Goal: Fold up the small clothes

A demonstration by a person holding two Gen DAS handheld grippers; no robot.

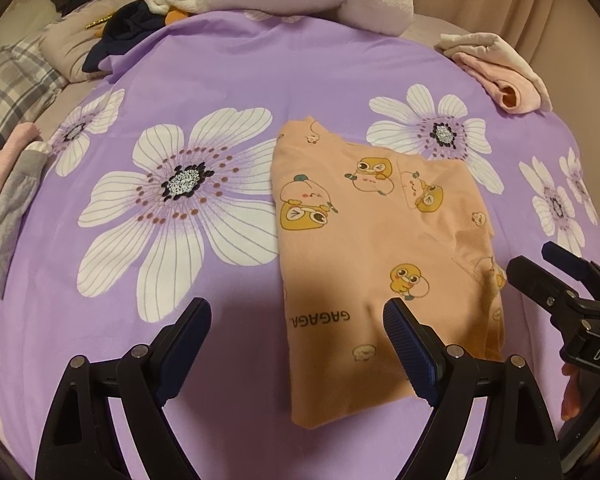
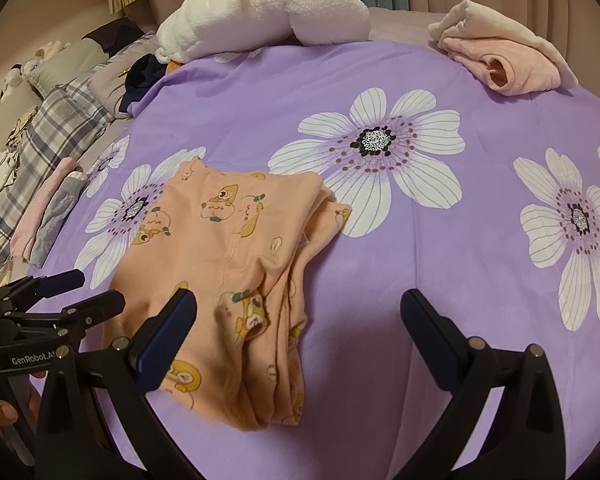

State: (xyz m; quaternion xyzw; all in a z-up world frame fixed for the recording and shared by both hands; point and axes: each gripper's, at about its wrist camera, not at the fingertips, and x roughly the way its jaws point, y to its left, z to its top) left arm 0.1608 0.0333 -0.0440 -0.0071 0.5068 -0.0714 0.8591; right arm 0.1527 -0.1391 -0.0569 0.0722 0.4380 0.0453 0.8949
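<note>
On the purple flowered bedspread (image 1: 228, 80), the peach cartoon-print garment (image 1: 364, 232) lies partly folded into a rough rectangle, its right side bunched in loose layers, as the right wrist view shows best. Both tools hover over its near end with jaws spread wide and nothing between them: the left tool (image 1: 296, 324) sits above the near left part of the cloth, the right tool (image 2: 300, 312) above the bunched right edge. The step in hand looks like the next fold, bringing the near end up over the far end. To do it well, each tool should drop onto a near corner and pinch every layer there, especially on the untidy right side, then both should lift and travel together so the edges meet squarely. A folded pink piece (image 2: 504, 60) waits well apart at the far right.
</note>
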